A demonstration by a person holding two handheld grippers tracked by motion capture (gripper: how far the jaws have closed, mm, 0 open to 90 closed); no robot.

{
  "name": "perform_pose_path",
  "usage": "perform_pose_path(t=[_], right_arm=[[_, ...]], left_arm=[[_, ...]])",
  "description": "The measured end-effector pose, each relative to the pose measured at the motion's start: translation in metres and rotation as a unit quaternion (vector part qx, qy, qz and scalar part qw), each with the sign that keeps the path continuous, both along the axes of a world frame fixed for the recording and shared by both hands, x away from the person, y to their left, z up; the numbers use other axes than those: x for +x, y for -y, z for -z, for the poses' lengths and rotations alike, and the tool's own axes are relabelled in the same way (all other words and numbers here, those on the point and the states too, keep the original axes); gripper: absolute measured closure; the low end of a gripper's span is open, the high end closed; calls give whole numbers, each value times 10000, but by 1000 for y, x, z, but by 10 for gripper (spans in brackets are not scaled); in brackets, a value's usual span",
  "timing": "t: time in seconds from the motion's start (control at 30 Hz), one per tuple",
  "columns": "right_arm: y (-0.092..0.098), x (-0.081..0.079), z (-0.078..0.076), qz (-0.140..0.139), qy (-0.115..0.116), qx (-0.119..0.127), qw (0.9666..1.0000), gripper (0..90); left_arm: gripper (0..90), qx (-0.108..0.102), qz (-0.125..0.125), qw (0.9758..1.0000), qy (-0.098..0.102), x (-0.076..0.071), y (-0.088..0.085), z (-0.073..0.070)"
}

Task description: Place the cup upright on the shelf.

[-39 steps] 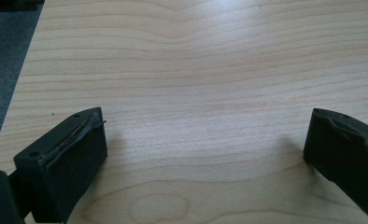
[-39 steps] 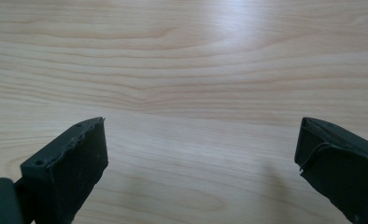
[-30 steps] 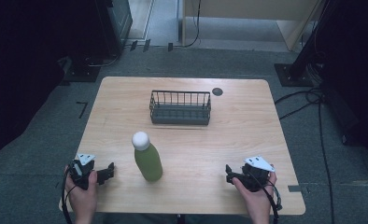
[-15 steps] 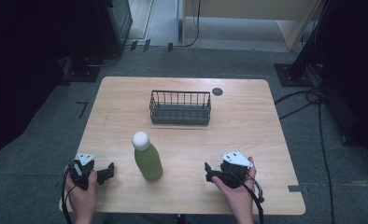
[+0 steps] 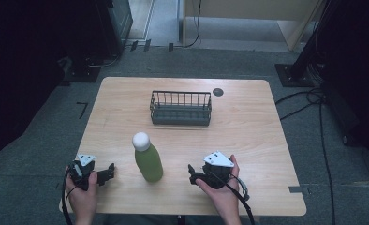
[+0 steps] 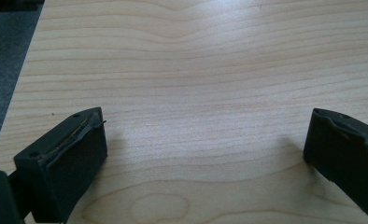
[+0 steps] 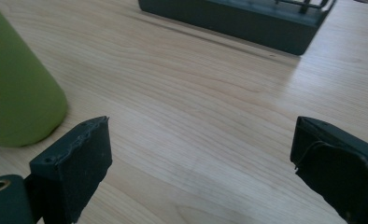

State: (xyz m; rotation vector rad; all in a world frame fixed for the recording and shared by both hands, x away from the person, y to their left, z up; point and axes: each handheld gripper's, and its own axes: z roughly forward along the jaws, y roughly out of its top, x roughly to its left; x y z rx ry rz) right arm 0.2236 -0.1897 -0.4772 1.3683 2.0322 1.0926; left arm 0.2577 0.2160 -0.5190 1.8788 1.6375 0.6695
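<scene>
Right gripper (image 5: 192, 175): held in the person's right hand (image 5: 222, 190) at the near edge of the table (image 5: 248, 140). Compared with the earlier high views it has travelled leftward across the table, from near the right corner toward the middle. Its jaws have just been closing a little, yet they stand well apart in the right gripper view, with bare wood between them and nothing held. Judged: this is the approach to a pick-up, not yet a grasp.

Bottle (image 5: 147, 158): green body, white round cap, standing upright on the near half of the table, between the two grippers. It sits just left of the right gripper's tips, near but apart. In the right gripper view its green side (image 7: 18, 88) lies off to the left of the jaws, not between them, so the tool likely needs to swing or shift further that way before it can close on it.

Left gripper (image 5: 108, 171): in the person's left hand (image 5: 82, 187) at the near left corner, unchanged from the earlier views. Jaws wide apart, empty, over plain wood.

Basket (image 5: 180, 108): dark wire, empty as far as can be seen, at the middle of the far half, well apart from the bottle.

Small dark round disc (image 5: 217, 92): set in the tabletop beyond the basket's right end.

Obstructions: none lies between the right gripper and the bottle. The bottle is tall and narrow, so a sideways nudge could tip it.
</scene>
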Motion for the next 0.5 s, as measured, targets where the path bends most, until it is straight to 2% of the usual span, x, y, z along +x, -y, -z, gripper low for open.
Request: perform_pose_path(t=[0.5], right_arm=[[-42, 1, -2, -614, 23, 92, 9981, 68]], left_arm=[[0, -1, -1, 10000, 0, 0, 0, 0]])
